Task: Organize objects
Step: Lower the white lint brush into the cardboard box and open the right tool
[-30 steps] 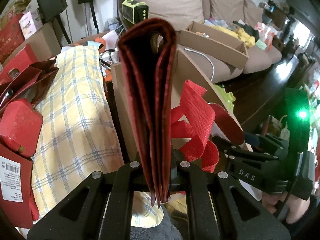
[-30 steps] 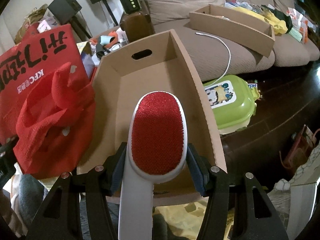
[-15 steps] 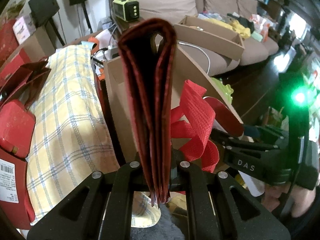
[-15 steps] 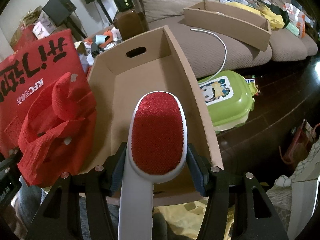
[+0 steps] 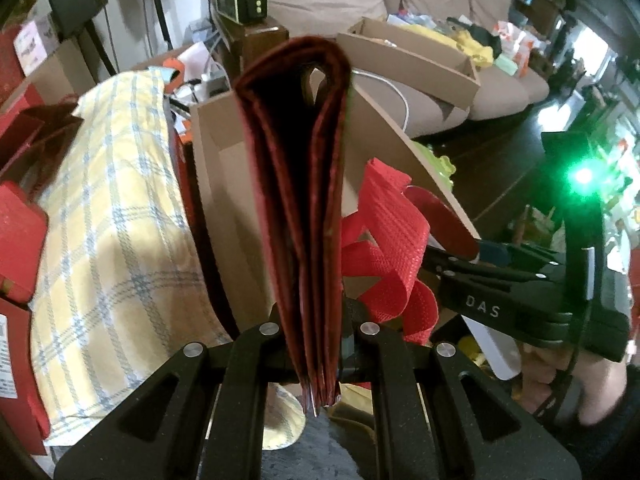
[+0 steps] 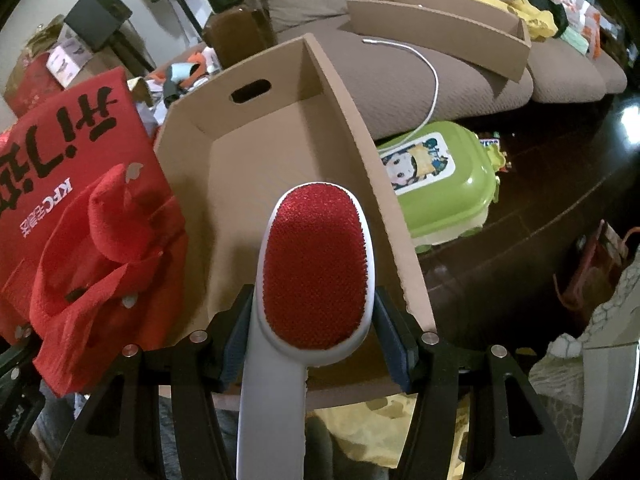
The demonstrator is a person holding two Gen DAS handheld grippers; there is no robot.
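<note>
above the open cardboard box [image 6: 256, 168], we are clamping a folded red bag [image 5: 304, 216] in the left tongs [image 5: 314, 344] and a lint brush [image 6: 316, 272] in the right tongs [image 6: 314, 344].

Folded red bag [image 5: 298, 208]: flat, several layers, woven red handles [image 5: 390, 248] hanging loose; I hold it edge-on and upright, beside the box's near wall.

Lint brush [image 6: 316, 268]: white body, oval red bristle pad facing up; I hold it over the box's near end.

Cardboard box [image 6: 348, 120]: open-topped, handle slot in far wall, interior bare.
</note>
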